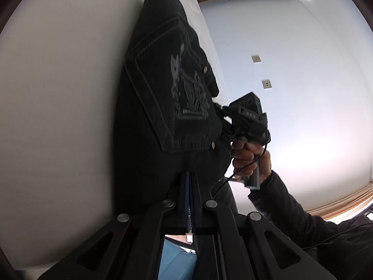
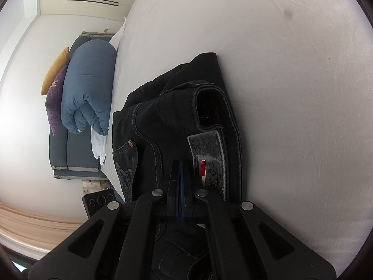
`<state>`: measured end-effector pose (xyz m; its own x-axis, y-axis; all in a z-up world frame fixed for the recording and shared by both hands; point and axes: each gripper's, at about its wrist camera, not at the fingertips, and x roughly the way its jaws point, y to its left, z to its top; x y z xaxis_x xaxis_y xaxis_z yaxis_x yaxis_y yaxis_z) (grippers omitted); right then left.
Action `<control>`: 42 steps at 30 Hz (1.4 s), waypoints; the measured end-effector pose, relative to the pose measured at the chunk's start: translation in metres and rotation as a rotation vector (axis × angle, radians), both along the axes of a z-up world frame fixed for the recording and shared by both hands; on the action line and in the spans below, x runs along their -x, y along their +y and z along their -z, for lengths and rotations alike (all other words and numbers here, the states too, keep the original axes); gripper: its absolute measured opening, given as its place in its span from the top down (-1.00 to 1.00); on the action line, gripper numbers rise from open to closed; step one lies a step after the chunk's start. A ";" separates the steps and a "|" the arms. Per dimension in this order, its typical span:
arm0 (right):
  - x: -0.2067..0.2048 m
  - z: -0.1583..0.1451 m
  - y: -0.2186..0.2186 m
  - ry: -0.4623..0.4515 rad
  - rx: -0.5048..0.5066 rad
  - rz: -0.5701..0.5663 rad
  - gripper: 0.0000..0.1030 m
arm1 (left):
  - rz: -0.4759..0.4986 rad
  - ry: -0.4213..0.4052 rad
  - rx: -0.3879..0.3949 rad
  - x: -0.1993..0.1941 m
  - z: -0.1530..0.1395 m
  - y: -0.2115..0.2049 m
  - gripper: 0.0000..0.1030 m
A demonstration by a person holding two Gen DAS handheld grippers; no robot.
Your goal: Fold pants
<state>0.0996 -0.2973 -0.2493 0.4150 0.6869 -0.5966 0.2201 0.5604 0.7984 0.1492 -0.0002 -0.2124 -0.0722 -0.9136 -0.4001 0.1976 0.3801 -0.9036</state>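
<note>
White, faintly brushed bed sheet (image 2: 291, 93) lies under the black denim pants with grey contrast stitching (image 1: 158, 107), bunched in thick folds. Both claws are pinched closed on the fabric: the left claw (image 1: 190, 179) below the embroidered back pocket (image 1: 172, 98), the right claw (image 2: 180, 170) beside the textured grey waistband patch (image 2: 209, 149). A puffy blue quilted duvet (image 2: 88, 88) rests beyond.

Black pants (image 1: 163, 98) folded; lying on white surface (image 1: 58, 116)
</note>
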 end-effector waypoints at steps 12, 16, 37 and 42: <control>0.005 -0.026 0.015 -0.019 -0.008 -0.051 0.84 | 0.033 -0.375 -0.395 0.016 -0.092 -0.026 0.97; 0.023 -0.060 0.040 -0.134 -0.075 -0.118 0.84 | -0.016 -0.501 -0.513 -0.008 -0.118 -0.051 0.64; 0.116 -0.045 -0.053 -0.114 0.151 0.069 -0.09 | 0.081 -0.515 -0.764 -0.005 -0.073 -0.111 0.39; 0.093 -0.059 -0.046 -0.160 0.196 0.046 -0.76 | 0.070 -0.510 -0.783 -0.002 -0.077 -0.126 0.38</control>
<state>0.0063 -0.3437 -0.1902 0.5429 0.5425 -0.6411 0.1292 0.7003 0.7020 0.1511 -0.1262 -0.1355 0.2370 -0.3705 -0.8981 0.5454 0.8157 -0.1926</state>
